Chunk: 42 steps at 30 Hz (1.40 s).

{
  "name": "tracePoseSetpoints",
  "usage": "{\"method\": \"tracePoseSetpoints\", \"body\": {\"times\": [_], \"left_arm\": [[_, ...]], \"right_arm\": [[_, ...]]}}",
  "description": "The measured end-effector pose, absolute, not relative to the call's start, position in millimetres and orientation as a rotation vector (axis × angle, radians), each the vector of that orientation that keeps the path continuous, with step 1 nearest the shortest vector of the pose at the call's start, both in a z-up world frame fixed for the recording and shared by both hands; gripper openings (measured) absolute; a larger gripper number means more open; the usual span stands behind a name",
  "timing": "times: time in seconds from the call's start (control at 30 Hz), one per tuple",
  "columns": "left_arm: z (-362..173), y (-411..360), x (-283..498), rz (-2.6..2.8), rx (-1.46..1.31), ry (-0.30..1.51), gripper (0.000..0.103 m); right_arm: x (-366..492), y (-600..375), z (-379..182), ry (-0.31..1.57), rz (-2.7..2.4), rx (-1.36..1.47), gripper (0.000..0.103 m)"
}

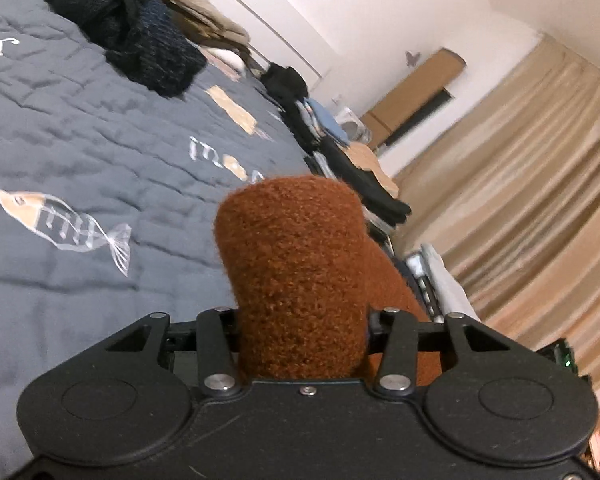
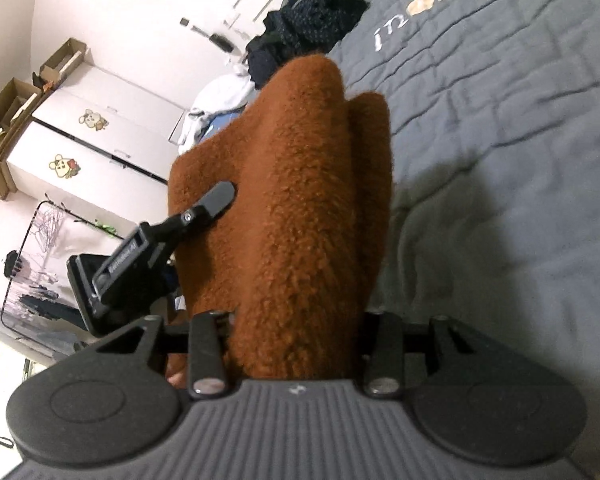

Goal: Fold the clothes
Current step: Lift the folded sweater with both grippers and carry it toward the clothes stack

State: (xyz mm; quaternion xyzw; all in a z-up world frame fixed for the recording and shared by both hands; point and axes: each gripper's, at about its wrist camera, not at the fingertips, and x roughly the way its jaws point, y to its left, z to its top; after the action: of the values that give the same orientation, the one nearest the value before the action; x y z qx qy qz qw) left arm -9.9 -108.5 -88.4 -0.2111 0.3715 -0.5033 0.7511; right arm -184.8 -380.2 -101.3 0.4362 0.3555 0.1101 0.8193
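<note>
1. Currently, both grippers clamp one rust-brown fleecy garment (image 2: 300, 208), held bunched and lifted above the grey bed (image 1: 80, 128).
2. Left gripper (image 1: 302, 320): fingers buried in fabric, closed on it. Right gripper (image 2: 296, 320): likewise.
3. Unfolded dark clothes (image 1: 140, 32) lie heaped at the far side of the bed.
4. Judgement: folding is under way; the brown garment shows no finished fold, and the heap remains.

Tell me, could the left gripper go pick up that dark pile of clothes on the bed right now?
Probably not yet. The left gripper is shut on the rust-brown fuzzy garment, which fills its jaws. The dark pile lies far across the grey quilt, with nothing between, but the garment must be released first.
</note>
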Motion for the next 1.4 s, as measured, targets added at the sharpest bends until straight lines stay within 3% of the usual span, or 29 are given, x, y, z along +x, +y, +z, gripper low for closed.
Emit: {"method": "tracePoseSetpoints", "body": {"times": [0.57, 1.4], "left_arm": [[-94.2, -153.8, -52.3, -1.126, -0.412, 0.823, 0.044], [-42.7, -187.5, -171.0, -1.004, -0.536, 0.607, 0.044]], "right_arm": [[-227.9, -419.4, -107.3, 0.747, 0.18, 0.936, 0.041], [-300.9, -465.9, -25.0, 0.746, 0.227, 0.688, 0.041]]}}
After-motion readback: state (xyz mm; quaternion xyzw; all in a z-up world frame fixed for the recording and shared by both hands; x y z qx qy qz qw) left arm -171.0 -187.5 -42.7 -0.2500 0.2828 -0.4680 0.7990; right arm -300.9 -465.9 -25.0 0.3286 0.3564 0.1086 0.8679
